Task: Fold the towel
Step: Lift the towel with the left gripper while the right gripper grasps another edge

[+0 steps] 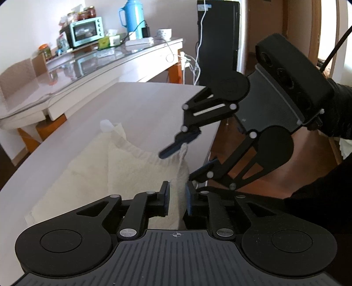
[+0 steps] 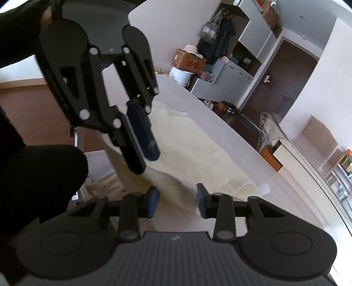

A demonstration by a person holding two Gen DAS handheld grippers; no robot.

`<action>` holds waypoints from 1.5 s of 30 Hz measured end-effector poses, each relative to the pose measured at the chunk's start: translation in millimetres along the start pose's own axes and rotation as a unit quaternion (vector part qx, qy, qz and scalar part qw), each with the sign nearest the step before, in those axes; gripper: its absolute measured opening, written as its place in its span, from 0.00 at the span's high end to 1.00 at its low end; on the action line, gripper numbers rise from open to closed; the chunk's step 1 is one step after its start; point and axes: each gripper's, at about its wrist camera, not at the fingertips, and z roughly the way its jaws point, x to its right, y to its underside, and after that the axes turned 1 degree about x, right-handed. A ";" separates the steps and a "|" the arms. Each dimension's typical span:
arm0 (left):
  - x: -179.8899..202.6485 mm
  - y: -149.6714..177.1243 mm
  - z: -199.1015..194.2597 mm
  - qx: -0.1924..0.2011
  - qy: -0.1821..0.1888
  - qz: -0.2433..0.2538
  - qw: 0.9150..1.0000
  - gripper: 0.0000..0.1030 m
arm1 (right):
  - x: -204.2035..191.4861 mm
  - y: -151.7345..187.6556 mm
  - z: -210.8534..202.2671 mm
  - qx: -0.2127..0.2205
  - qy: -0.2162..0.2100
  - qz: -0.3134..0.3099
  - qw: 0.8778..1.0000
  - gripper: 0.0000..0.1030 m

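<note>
Left gripper (image 1: 177, 198): jaws a narrow gap apart, a raised ridge of the towel (image 1: 132, 167) between the pads, contact uncertain. Right gripper (image 2: 177, 203): jaws parted wider, astride the same near edge, nothing pinched. Cream towel lies on the table (image 1: 136, 103), long axis running away toward the far end; both grippers equally close.

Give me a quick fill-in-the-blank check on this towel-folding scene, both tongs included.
1. The left tongs pinch the ___ fluffy towel.
2. The right tongs stand ___ above the pale wooden table.
3. Beside the mint toaster oven stands a ___ thermos jug.
Missing words: cream; open; blue.
</note>
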 end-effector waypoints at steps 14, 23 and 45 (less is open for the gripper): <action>-3.5 53.7 -45.3 -0.010 -0.099 -0.016 0.995 0.47 | 2.4 1.9 -29.4 -0.002 0.011 0.019 1.000 0.93; 20.1 95.2 -59.8 -0.018 -0.117 0.035 0.992 0.43 | 22.4 -2.9 -40.8 -0.010 0.037 0.048 0.998 0.93; 24.3 102.4 -74.7 0.002 -0.130 0.076 0.989 0.93 | 49.6 -1.6 -46.0 -0.027 0.049 0.100 0.993 0.93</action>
